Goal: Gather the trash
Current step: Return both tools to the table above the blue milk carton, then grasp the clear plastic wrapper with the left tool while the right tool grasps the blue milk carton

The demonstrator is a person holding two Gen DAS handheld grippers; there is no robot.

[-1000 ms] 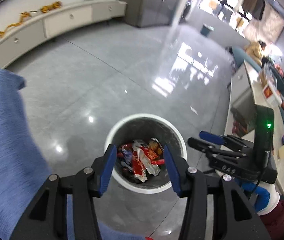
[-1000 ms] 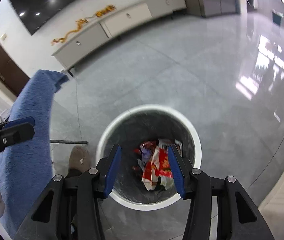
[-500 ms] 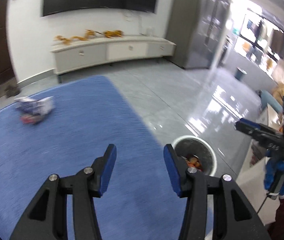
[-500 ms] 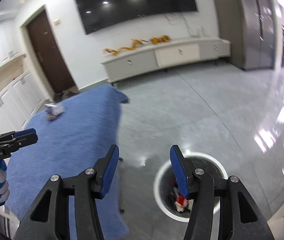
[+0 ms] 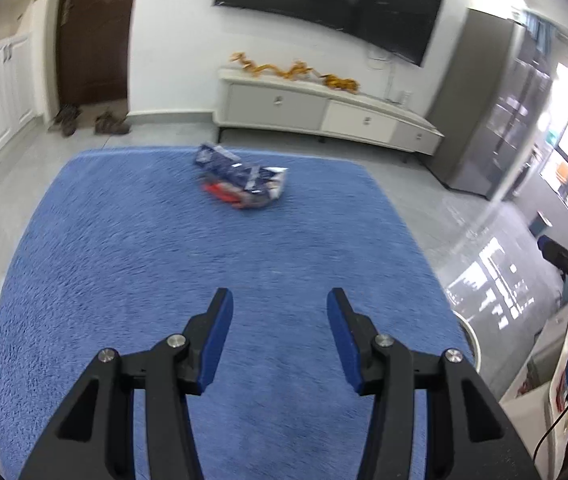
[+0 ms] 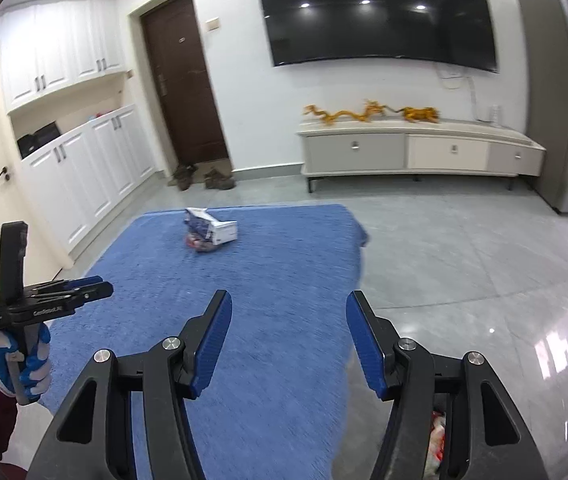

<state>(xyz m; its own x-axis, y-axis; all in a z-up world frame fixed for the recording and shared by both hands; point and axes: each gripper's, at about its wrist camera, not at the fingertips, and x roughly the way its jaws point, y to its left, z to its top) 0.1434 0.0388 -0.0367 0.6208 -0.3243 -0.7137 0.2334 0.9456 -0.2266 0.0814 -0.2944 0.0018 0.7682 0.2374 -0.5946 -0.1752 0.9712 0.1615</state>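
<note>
I have both grippers raised over the blue cloth (image 5: 211, 264), and neither holds anything. My left gripper (image 5: 279, 304) has its 2 blue-padded fingers spread wide apart, with only bare cloth showing between them. My right gripper (image 6: 288, 305) is spread just as wide, its left finger over the cloth and its right finger over the grey floor (image 6: 464, 256) past the cloth's edge.

The trash (image 5: 241, 186) is a small heap of crumpled wrappers, blue and white with a bit of red underneath, lying on the far part of the cloth, well apart from both grippers. In the right wrist view the same heap (image 6: 209, 236) sits toward the far left of the cloth, ahead of my left gripper (image 6: 71, 294), which shows there at the left edge in a blue and white gloved hand (image 6: 19, 364).

The bin (image 5: 470, 340) shows only as a sliver of pale rim at the cloth's right edge. In the right wrist view, some red and white wrappers (image 6: 438, 436) peek out low between the right gripper's arms.
</note>
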